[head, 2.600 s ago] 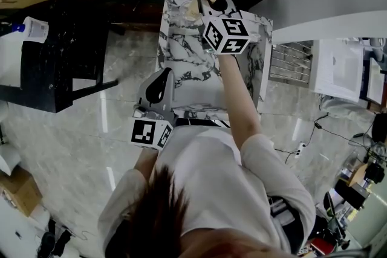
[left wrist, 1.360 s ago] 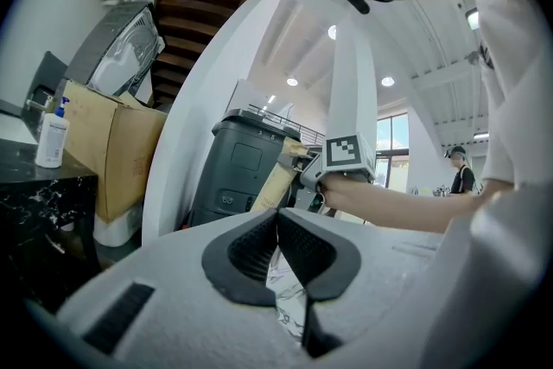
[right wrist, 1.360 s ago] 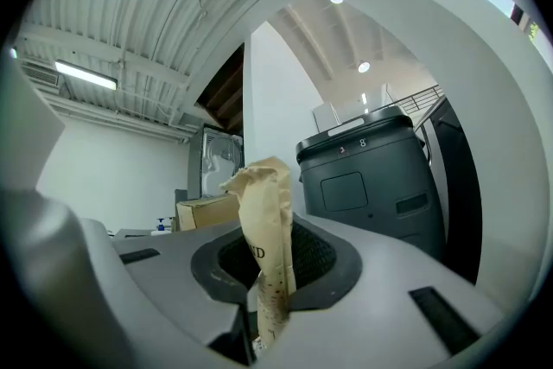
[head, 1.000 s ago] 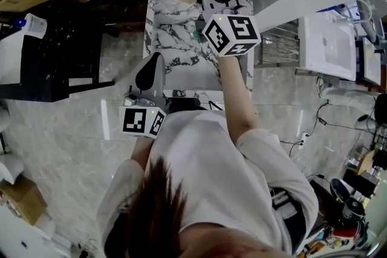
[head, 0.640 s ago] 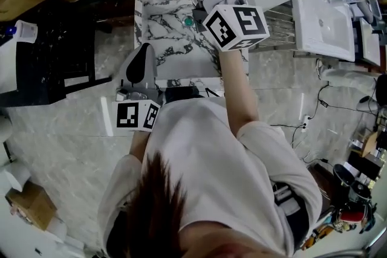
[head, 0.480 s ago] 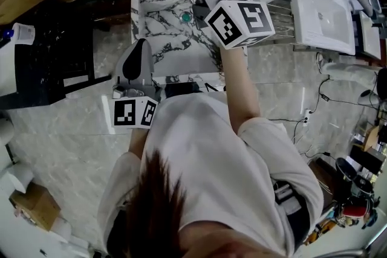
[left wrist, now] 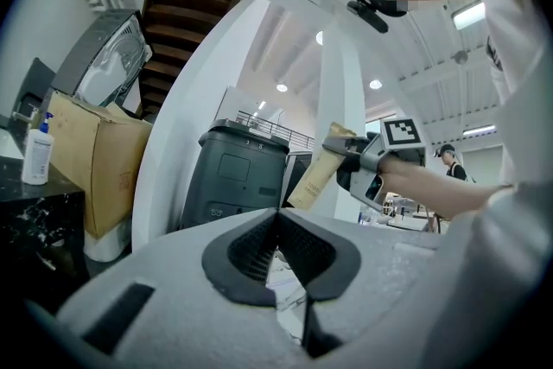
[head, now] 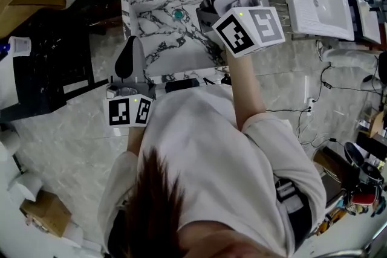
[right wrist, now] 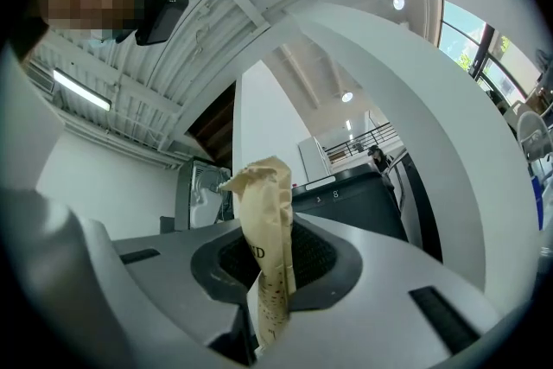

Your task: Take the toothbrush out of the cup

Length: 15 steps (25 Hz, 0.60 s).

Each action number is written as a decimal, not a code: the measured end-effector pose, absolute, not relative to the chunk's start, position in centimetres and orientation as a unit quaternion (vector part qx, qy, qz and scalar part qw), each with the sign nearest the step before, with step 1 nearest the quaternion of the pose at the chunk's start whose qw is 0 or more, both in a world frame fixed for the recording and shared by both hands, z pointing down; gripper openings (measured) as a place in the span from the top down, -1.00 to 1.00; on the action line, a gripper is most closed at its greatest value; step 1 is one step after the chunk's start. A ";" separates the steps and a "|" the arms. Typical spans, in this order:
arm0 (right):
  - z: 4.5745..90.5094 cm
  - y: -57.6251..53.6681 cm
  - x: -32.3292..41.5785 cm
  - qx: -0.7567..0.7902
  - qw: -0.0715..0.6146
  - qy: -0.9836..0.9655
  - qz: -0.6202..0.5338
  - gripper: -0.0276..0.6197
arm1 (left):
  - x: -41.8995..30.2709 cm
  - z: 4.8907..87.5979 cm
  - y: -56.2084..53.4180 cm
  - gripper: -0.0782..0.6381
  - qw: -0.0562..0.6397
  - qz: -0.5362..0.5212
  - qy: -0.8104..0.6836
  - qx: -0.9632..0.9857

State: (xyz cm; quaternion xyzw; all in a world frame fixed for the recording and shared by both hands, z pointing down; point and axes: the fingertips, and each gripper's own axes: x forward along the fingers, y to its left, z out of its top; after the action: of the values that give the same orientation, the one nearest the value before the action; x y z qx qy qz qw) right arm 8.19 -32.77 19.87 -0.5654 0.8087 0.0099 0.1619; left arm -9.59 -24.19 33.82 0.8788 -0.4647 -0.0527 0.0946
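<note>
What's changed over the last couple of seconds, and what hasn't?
The right gripper, shut on the paper-wrapped toothbrush, has risen from the far end of the marble table toward the camera, carrying it along. The left gripper stayed shut and empty by the near edge.

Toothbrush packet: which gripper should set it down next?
Right. The right gripper is clamped on the paper-wrapped toothbrush above the marble table; the left gripper is shut, empty, back at the table's near edge.
</note>
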 end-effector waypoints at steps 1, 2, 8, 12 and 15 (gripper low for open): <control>19.8 -32.5 8.5 -0.567 0.162 0.807 0.010 0.75 | -9.4 33.7 -24.2 0.74 0.094 -0.053 -0.463 0.880; 19.7 -32.2 8.8 -0.569 0.162 0.806 0.010 0.75 | -9.3 33.6 -24.3 0.74 0.093 -0.053 -0.462 0.881; 19.2 -30.8 10.0 -0.573 0.172 0.801 0.007 0.75 | -9.1 32.8 -24.6 0.74 0.084 -0.055 -0.456 0.884; 18.5 -29.5 10.5 -0.567 0.188 0.802 0.003 0.75 | -9.3 32.6 -24.5 0.74 0.080 -0.055 -0.458 0.884; 17.7 -28.5 11.0 -0.566 0.196 0.800 0.007 0.75 | -9.4 32.5 -24.4 0.74 0.080 -0.055 -0.460 0.882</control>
State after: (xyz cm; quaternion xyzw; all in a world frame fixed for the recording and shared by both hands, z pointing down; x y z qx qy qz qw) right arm 11.02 -28.50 17.71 -0.5663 0.8004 0.0066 0.1965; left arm -9.44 -24.39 32.49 0.8825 -0.4603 -0.0547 0.0798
